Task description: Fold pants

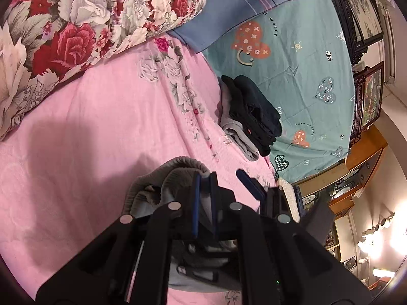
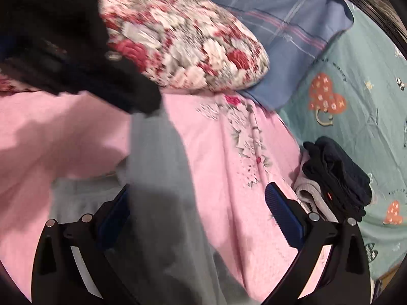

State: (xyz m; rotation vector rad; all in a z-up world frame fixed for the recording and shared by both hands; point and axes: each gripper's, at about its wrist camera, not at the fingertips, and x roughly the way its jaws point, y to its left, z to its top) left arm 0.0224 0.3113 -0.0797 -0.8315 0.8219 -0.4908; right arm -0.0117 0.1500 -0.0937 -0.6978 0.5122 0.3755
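Clothes pile [image 1: 250, 117] nr L gripper [image 1: 204, 178], prob. apart.

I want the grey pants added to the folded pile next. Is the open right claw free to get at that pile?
Probably yes: the right claw is open, the pile lies uncovered just beyond its finger.

Warm lamps [image 1: 376, 231] glare at my left view's edge; my right view smears with motion blur, shadows crossing the bed [image 2: 76, 127].
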